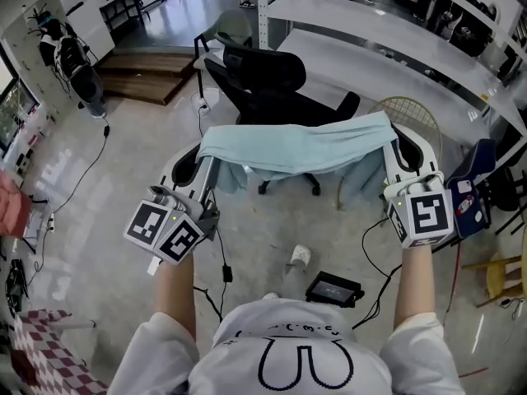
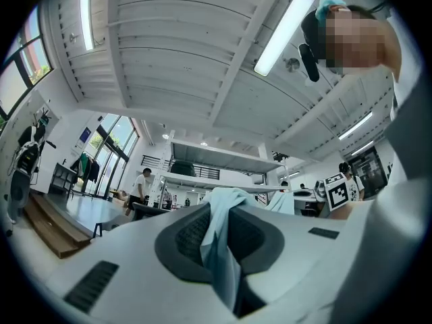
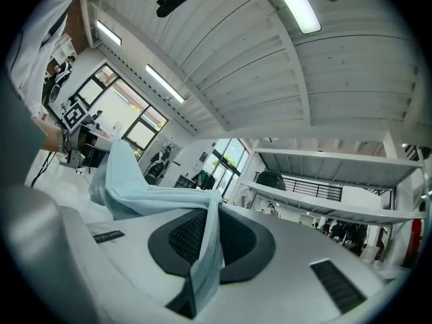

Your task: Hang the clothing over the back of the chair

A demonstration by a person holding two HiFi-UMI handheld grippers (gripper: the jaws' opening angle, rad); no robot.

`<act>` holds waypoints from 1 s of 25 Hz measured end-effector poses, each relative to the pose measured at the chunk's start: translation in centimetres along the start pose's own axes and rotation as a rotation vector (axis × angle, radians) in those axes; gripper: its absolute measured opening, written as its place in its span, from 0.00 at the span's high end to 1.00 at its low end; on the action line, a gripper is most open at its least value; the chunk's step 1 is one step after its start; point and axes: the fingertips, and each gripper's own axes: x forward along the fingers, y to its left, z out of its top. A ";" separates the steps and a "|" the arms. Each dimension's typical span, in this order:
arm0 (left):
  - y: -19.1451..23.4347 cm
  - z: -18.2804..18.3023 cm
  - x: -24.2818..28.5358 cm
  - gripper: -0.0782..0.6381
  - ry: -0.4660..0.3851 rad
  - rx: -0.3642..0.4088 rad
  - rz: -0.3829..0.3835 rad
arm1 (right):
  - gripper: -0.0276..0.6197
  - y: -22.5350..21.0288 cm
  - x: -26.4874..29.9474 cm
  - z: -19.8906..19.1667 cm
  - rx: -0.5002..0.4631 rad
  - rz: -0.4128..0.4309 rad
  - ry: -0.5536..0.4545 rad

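A light blue garment [image 1: 296, 151] hangs stretched between my two grippers at chest height. My left gripper [image 1: 204, 156] is shut on its left corner and my right gripper [image 1: 394, 142] is shut on its right corner. Just beyond the garment stands a black office chair [image 1: 263, 76], its back towards the top of the head view; the cloth hides part of its base. In the left gripper view the cloth [image 2: 223, 262] is pinched between the dark pads of that gripper [image 2: 219, 211]. The right gripper view shows the cloth [image 3: 206, 248] clamped the same way in the right gripper [image 3: 214, 211].
Long white desks [image 1: 370, 64] run along the upper right, with a yellow wire chair [image 1: 412, 113] beside them. On the floor near my feet lie a black device [image 1: 333, 288], cables and a small white object [image 1: 300, 256]. A wooden platform [image 1: 148, 72] sits at upper left.
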 end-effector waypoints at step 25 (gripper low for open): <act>14.0 1.0 14.8 0.83 -0.002 0.083 0.286 | 0.89 -8.8 23.7 -2.2 -0.028 0.150 -0.202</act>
